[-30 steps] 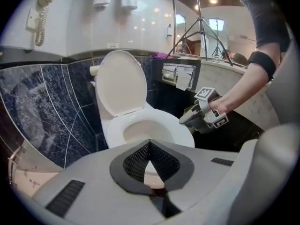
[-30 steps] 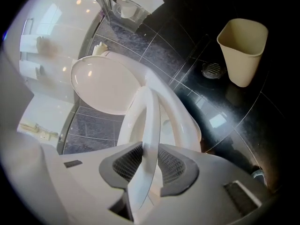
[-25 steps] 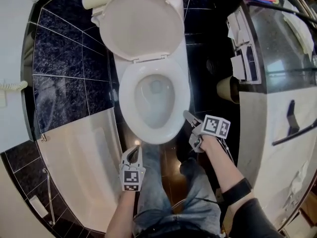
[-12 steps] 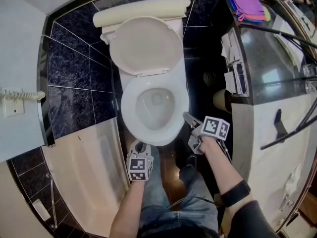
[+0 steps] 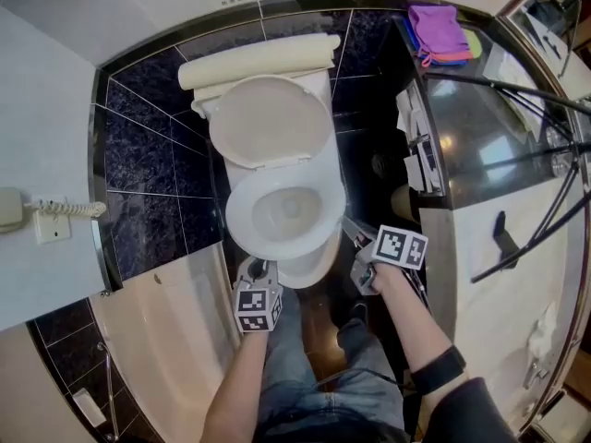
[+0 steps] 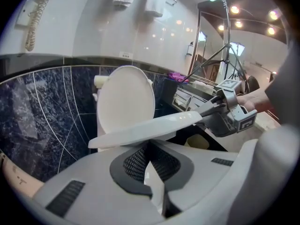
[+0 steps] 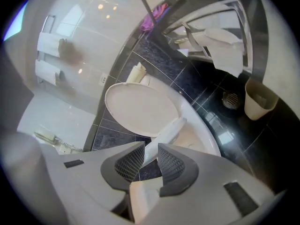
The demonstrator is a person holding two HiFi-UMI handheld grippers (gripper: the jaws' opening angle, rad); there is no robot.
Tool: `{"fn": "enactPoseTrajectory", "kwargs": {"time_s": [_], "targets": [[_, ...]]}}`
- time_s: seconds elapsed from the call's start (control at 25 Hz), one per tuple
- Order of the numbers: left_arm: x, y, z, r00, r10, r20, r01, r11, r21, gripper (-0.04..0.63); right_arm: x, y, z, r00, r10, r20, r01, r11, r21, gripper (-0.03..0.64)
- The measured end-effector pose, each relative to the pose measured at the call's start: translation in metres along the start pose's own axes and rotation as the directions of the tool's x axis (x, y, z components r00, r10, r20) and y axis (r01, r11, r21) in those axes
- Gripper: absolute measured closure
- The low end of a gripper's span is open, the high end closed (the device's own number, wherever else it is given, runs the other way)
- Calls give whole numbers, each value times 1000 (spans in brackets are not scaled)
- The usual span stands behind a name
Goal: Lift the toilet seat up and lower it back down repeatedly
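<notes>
W/ toilet seat (image 6: 154, 125) half-raised off bowl (image 7: 206, 137), left gripper (image 6: 147, 146) pinching its front rim & right gripper (image 7: 151, 156) jaws just closing onto its side edge, best raise both evenly twd lid (image 6: 125, 97), no twisting.

Dark marbled tiles (image 5: 138, 192), white bathtub (image 5: 166, 330), wall phone (image 5: 11, 210), ceiling spotlights (image 6: 234, 9)

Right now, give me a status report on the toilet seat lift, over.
Right gripper jaws just closed further, clamped on toilet seat side edge. Left gripper jaws together under its front rim. Seat partly raised, lid upright. Nothing in the way.
</notes>
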State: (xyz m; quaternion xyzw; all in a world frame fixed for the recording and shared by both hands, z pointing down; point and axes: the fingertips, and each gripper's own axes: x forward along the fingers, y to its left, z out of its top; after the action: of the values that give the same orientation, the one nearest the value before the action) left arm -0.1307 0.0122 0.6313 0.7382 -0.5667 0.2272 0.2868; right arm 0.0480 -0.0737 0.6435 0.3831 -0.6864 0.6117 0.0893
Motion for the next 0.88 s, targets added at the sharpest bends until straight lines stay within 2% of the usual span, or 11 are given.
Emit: {"fn": "enactPoseTrajectory", "kwargs": {"time_s": [0.12,0.28,0.4,0.52,0.68,0.88], "targets": [[7,9,24,1000,6,21,-6,1000,12,595,-19,17,13,999,-17,42,21,995,-98,597],[17,16,61,999,-10,46,8,999,32,595,-36,32,27,993,-49,105,73,969,-236,604],[26,24,85,998,-17,65,14,999,51,595,-44,48,31,989,-74,125,116,920,-374,604],[36,32,109,997,-28,73,22,996,84,595,-44,67,33,989,-66,131,122,868,-482,603],[54,49,142,994,-26,102,15,994,112,595,-39,83,36,989,-56,135,122,824,-554,603],[79,66,182,990,-24,137,6,992,127,595,-38,93,38,988,-49,146,123,817,-564,603]]}}
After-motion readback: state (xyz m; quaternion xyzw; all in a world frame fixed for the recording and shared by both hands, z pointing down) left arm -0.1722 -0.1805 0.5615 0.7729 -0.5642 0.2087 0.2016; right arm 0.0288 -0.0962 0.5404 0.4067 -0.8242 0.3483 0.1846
